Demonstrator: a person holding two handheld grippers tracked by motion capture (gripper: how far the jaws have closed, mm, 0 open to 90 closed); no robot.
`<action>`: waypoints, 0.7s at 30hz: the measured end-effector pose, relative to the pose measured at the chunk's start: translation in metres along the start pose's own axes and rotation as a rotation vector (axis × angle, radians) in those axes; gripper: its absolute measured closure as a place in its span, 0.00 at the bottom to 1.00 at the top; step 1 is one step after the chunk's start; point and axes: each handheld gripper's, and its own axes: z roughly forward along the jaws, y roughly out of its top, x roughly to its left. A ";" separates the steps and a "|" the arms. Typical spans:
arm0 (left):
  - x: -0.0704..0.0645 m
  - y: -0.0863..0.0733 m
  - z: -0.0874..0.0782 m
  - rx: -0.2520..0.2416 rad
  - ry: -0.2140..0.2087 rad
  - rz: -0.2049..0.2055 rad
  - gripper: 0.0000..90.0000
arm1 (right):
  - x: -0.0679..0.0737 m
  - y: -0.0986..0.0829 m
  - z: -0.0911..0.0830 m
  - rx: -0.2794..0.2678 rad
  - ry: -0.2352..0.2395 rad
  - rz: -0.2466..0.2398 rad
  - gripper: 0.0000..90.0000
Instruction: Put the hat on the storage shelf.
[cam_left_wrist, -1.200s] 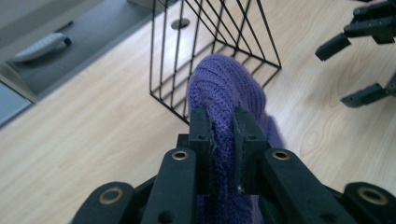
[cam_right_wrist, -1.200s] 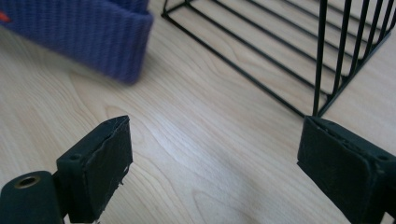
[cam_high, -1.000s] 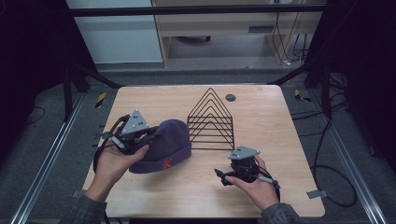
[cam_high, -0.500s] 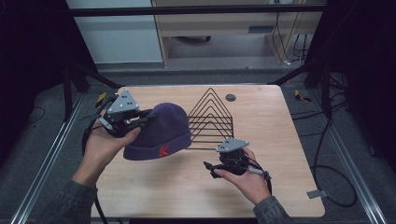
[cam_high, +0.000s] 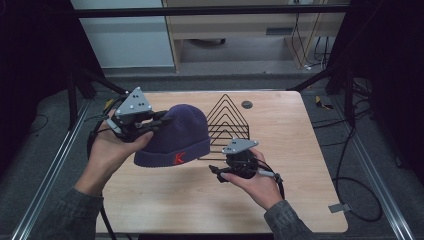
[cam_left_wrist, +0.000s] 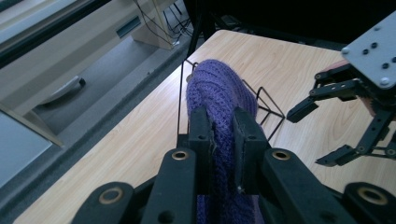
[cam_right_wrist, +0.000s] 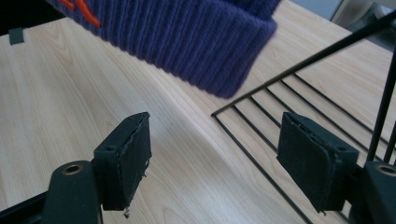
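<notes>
The left gripper (cam_high: 159, 121) has its fingers (cam_left_wrist: 201, 135) clamped on a fold of the purple knit beanie (cam_high: 176, 136), the fabric pinched between the two black pads in the left gripper view; the beanie hangs lifted above the worktop (cam_high: 300, 130), its ribbed cuff lowest and an orange letter K on that cuff facing the person in the high view; its crown points up and toward the far side, in front of the black wire rack (cam_high: 229, 120); the rack stands on the worktop as a row of triangular wire frames on a flat wire base, and the beanie overlaps its left part in the high view, though whether the two touch I cannot tell; the right gripper (cam_high: 218, 174) is held low over the worktop, just to the right of and nearer the person than the beanie's cuff, apart from it; its fingers (cam_right_wrist: 126, 158) stand wide with nothing between them, bare wood and the rack's base wires showing in the gap in the right gripper view, the cuff hanging above and beyond them; a small dark round disc (cam_high: 246, 104) lies on the worktop beyond the rack, near the far edge; cables trail from both grippers.
</notes>
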 end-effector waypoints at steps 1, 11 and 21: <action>-0.003 0.004 -0.002 -0.007 -0.005 0.012 0.88 | 0.000 0.002 0.000 0.000 -0.002 -0.001 0.29; -0.013 0.020 -0.008 -0.033 -0.038 0.057 0.88 | -0.007 0.022 -0.005 -0.017 0.008 -0.005 0.30; -0.014 0.030 0.003 -0.056 -0.067 0.072 0.88 | -0.018 0.032 -0.004 -0.009 0.088 -0.017 0.51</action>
